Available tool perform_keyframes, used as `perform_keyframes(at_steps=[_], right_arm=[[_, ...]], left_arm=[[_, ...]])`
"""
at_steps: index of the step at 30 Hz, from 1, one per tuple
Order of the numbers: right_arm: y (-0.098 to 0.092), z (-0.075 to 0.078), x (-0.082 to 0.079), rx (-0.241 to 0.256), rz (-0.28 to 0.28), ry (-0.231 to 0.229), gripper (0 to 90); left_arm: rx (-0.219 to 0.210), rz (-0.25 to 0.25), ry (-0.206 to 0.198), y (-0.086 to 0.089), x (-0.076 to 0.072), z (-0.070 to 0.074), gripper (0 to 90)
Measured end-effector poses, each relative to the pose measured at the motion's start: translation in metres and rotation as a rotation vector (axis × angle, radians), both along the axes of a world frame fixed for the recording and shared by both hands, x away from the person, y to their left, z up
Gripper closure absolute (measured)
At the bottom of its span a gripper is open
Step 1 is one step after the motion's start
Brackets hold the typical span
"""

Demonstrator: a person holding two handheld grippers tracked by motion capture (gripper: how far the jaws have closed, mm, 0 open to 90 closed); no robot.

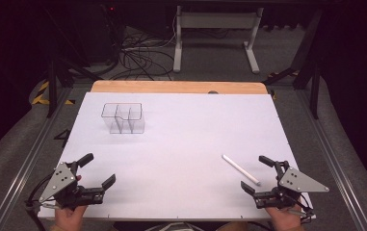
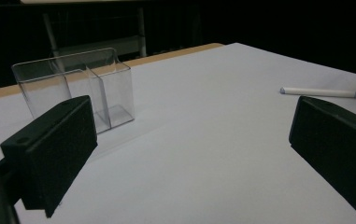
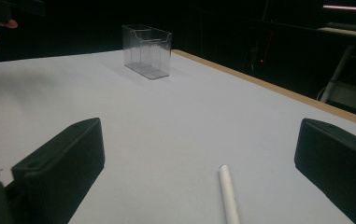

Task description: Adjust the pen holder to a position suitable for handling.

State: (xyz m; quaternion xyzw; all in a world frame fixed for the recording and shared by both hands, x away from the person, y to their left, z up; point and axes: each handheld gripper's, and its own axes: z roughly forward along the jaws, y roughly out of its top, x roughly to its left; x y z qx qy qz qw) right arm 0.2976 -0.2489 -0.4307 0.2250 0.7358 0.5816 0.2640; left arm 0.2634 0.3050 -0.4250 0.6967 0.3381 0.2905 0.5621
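The white tabletop is noted bare at centre. A clear compartmented holder stands at eleven o'clock. Both the left gripper and right gripper are held with fingers spread, empty. A white pen lies at four o'clock, just beside the right gripper; it is judged liable to roll if nudged during approach.

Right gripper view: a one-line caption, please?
Open right tongs frame a white pen lying on the white table, clear organizer beyond.

Clear glossy plastic organiser, matt white pen, matt blk jaws.
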Motion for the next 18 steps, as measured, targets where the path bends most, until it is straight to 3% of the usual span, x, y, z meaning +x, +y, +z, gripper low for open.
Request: perform_keyframes(at_steps=[5, 10, 18], right_arm=[[0.0006, -0.0006, -0.0003, -0.003, 0.002, 0.002, 2.8], [-0.0002, -0.002, 0.0012, -0.004, 0.001, 0.007, 3.2], [0.002, -0.003, 0.0011, -0.006, 0.012, 0.016, 4.3]], left_arm=[[0.028, -0.003, -0.006, -0.0019, 0.0003, 0.0003, 1.9], [0.027, 0.008, 0.002, -0.0043, 0.0014, 0.0002, 2.8], [0.047, -0.021, 0.013, -0.0033, 0.0026, 0.003, 3.2]])
